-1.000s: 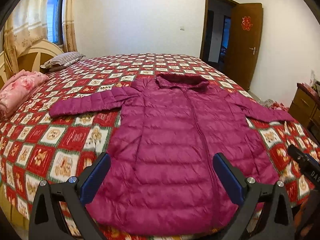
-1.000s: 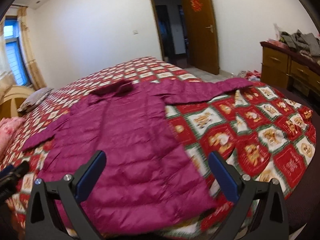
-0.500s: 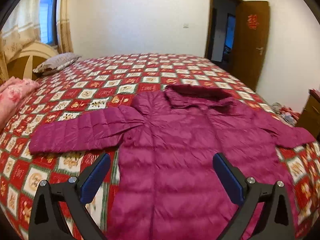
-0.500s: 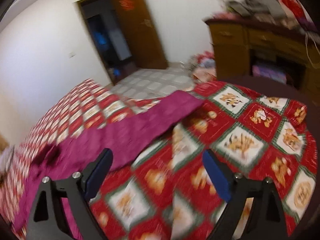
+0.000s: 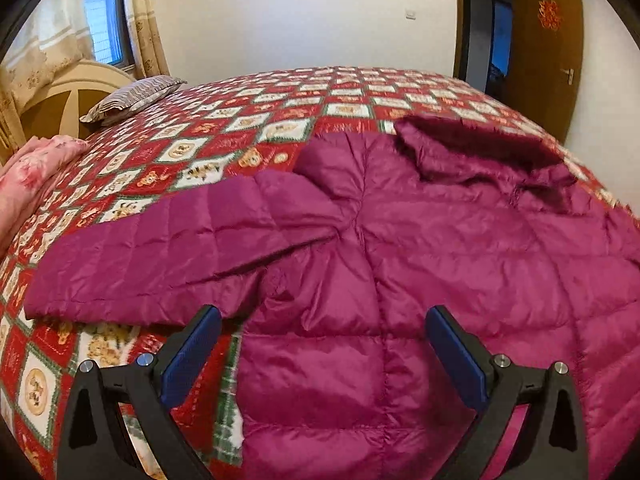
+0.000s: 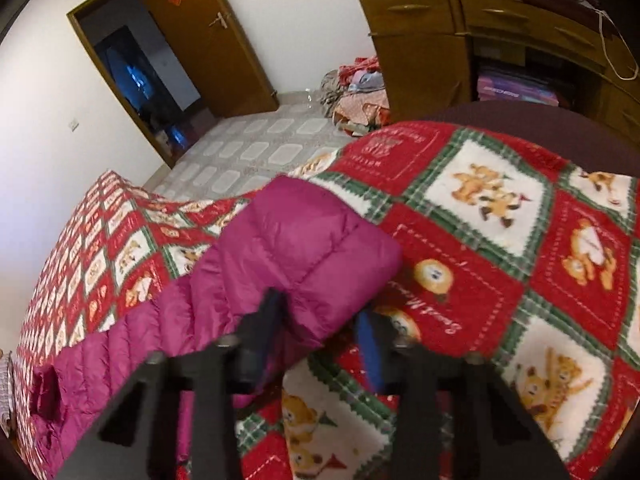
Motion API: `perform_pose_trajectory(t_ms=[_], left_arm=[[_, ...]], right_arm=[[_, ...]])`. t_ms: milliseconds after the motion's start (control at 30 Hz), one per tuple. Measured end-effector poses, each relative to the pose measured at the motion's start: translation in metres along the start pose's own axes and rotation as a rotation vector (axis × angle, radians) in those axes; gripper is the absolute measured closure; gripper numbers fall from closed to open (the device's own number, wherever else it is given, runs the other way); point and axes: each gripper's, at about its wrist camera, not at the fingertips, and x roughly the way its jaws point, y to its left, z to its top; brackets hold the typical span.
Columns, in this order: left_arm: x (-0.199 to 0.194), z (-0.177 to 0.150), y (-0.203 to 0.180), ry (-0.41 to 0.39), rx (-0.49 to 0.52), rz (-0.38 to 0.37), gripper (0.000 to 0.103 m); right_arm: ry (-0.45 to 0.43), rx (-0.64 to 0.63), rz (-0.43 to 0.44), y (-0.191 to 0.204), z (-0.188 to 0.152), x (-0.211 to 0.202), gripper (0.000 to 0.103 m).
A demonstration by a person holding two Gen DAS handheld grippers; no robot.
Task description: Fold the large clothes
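Since a moment ago the right gripper [image 6: 320,316] has closed its fingers on the puffer jacket [image 5: 400,260] sleeve cuff [image 6: 308,248] near the bed [image 6: 500,240] edge, probably to fold it inward, while the left gripper [image 5: 320,356] hovers released over the jacket body.

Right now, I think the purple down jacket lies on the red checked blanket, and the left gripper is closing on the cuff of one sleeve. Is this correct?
Almost. It is the right gripper, not the left, that is at the sleeve cuff, jaws narrowed around it, as the right wrist view shows. The left gripper hangs wide open over the purple down jacket, which does lie on the red checked blanket.
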Motion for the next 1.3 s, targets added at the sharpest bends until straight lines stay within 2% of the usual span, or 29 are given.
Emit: perform_pose_trajectory(t_ms=[67,100,233,333,400,567,633,767,867,967,1133,1300], left_arm=[[0.009,-0.005,-0.003,0.026,0.012,-0.002,0.001],[0.012,-0.005,-0.003,0.037,0.01,-0.004,0.001],[0.019,-0.007,0.003,0.067,-0.036,-0.049,0.001],[0.021,-0.008,0.01,0.079,-0.077,-0.093,0.001],[0.021,-0.008,0.007,0.078,-0.069,-0.084,0.001],[0.022,-0.008,0.007,0.074,-0.072,-0.089,0.001],[0.022,-0.008,0.009,0.072,-0.079,-0.097,0.001],[0.021,-0.009,0.012,0.065,-0.092,-0.116,0.001],[0.021,-0.009,0.015,0.057,-0.105,-0.134,0.001],[0.021,-0.009,0.018,0.05,-0.121,-0.155,0.001],[0.02,-0.01,0.02,0.041,-0.136,-0.176,0.001],[0.02,-0.011,0.022,0.033,-0.144,-0.187,0.001]], right_arm=[[-0.024,-0.046,-0.03,0.002,0.002,0.0,0.079],[-0.033,-0.078,-0.034,0.004,0.002,-0.001,0.09],[-0.102,-0.201,-0.048,0.023,0.007,-0.018,0.093],[-0.172,-0.306,0.011,0.056,0.004,-0.051,0.093],[-0.211,-0.409,0.076,0.093,-0.008,-0.082,0.093],[-0.216,-0.64,0.247,0.179,-0.063,-0.13,0.093],[-0.18,-0.736,0.337,0.218,-0.1,-0.142,0.094],[-0.097,-0.862,0.462,0.272,-0.167,-0.145,0.094],[-0.035,-0.959,0.538,0.31,-0.223,-0.141,0.094],[0.031,-1.012,0.588,0.335,-0.263,-0.128,0.094],[0.135,-1.052,0.648,0.361,-0.309,-0.111,0.094],[0.22,-1.014,0.705,0.366,-0.322,-0.102,0.089]])
